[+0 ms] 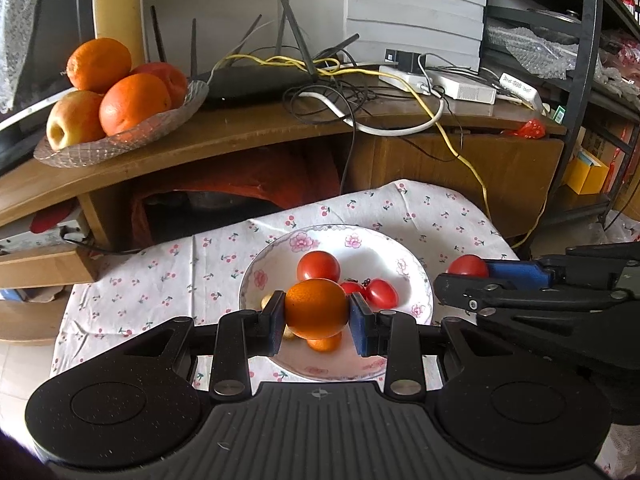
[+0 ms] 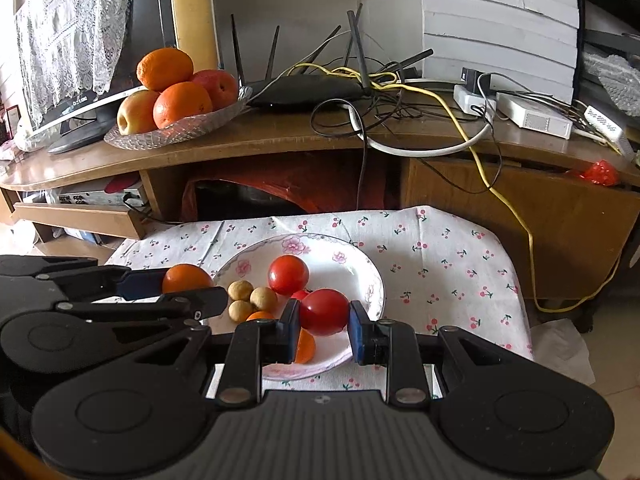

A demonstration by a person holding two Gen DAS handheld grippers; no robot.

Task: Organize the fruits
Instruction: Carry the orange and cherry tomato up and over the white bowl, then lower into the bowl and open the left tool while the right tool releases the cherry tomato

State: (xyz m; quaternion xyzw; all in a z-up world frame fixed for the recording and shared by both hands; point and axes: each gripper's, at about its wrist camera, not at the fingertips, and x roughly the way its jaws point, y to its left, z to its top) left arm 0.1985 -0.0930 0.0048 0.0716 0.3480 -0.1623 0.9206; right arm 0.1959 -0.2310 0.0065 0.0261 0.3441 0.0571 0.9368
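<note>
We are gripping an orange [image 1: 316,309] in the left tool [image 1: 318,316] at frame centre, clamping a tomato [image 2: 324,312] in the right tool [image 2: 325,322], both hovering over the floral plate [image 2: 360,264].

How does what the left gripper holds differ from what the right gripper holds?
The left gripper is shut on an orange, matte and dimpled; the right gripper is shut on a tomato, red, smooth and glossy. The orange looks slightly wider between its pads. Both are round, lifted above the floral plate.
</note>
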